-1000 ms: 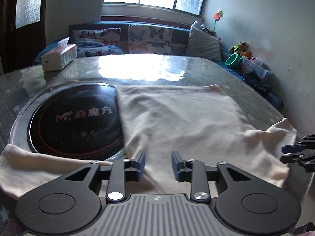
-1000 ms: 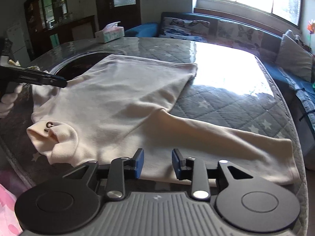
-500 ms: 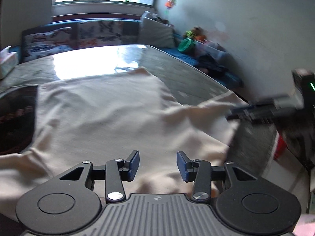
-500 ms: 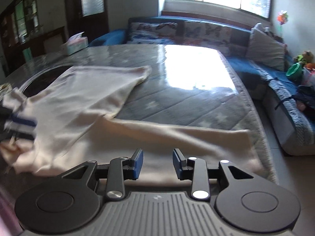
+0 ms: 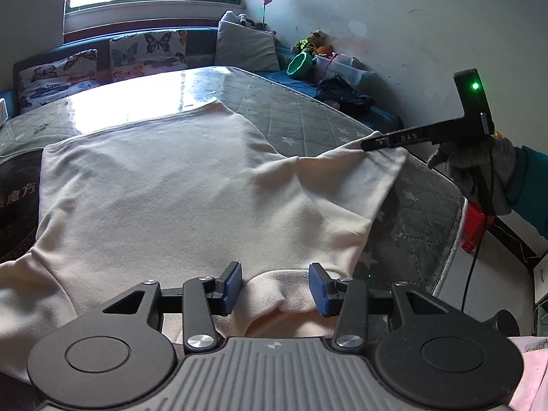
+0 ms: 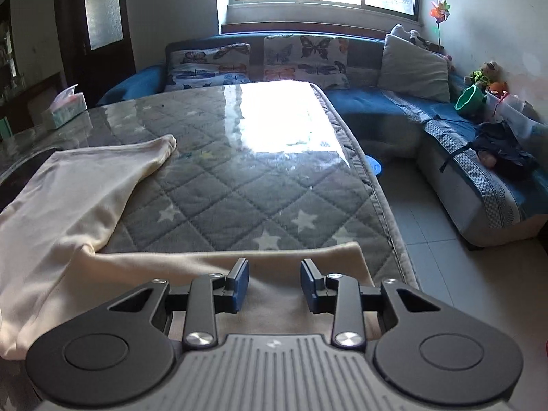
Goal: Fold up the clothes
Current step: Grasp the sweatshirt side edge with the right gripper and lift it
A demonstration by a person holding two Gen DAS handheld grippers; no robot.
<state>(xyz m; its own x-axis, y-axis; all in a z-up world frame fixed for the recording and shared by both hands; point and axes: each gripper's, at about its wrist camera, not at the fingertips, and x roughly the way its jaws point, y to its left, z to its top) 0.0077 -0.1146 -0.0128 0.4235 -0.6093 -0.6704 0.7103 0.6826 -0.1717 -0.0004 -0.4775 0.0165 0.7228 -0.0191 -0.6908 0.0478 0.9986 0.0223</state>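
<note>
While the cream long-sleeved knit top (image 5: 178,185) lies spread flat on the grey quilted, glass-covered desk (image 6: 246,178), the left gripper (image 5: 274,286) hovers at its collar, jaws partly open, the fabric between them ungripped. The right gripper (image 6: 274,282) hangs over the right sleeve end (image 6: 308,260), jaws partly open, empty. Judged step: sleeve fold. Next: close on the cuff.

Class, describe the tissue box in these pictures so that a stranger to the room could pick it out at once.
Start at the large table under its grey, star-quilted cover. Follow it to the far left corner, away from the cream garment. The tissue box stands there, pale, with a white tissue poking out of its top, the only boxy thing on the table.
</note>
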